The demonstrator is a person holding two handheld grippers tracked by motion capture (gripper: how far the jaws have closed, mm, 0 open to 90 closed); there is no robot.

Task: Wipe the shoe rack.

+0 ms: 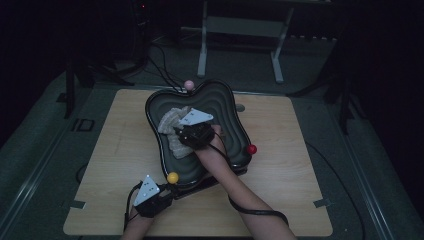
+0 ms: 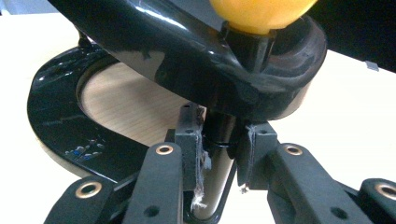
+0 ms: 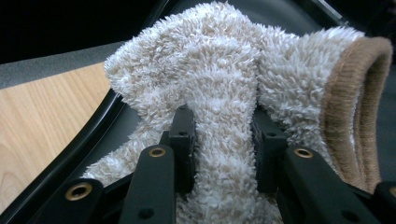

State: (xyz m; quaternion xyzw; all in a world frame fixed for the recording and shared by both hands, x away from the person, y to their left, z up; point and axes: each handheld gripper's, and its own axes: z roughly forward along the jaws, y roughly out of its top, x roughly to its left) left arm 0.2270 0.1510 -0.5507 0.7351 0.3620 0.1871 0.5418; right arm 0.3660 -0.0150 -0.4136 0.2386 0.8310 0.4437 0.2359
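On my left, my left gripper (image 1: 162, 192) sits at the near corner of the black tray (image 1: 227, 107), and in the left gripper view its jaws are closed on the dark post (image 2: 219, 154) that carries the yellow ball (image 2: 261, 14) at the tray's rim; that hold looks like my anchor, so I judge its job is to keep the tray from sliding on the wooden table (image 1: 290, 175) while the other hand works. I would keep that clamp square on the post and not lean on it, since the glossy stand (image 2: 60, 121) under the tray could skate. Moving right, the fuzzy cream sock (image 1: 172, 125) lies bunched inside the tray, toward its left half, and my right gripper (image 1: 187, 134) is down on it. In the right gripper view the jaws are pinched on a thick ridge of the pile, with the brown cuff (image 3: 355, 107) standing open just to the right. The bite looks deep enough, fabric filling the gap between the pads, so I judge the lift should go straight up and slow, clearing the tray wall before any sideways travel, as the loose toe end may drag. Farther right, a red ball (image 1: 252, 149) marks the tray's right rim, and a pink ball (image 1: 189, 84) the far rim.
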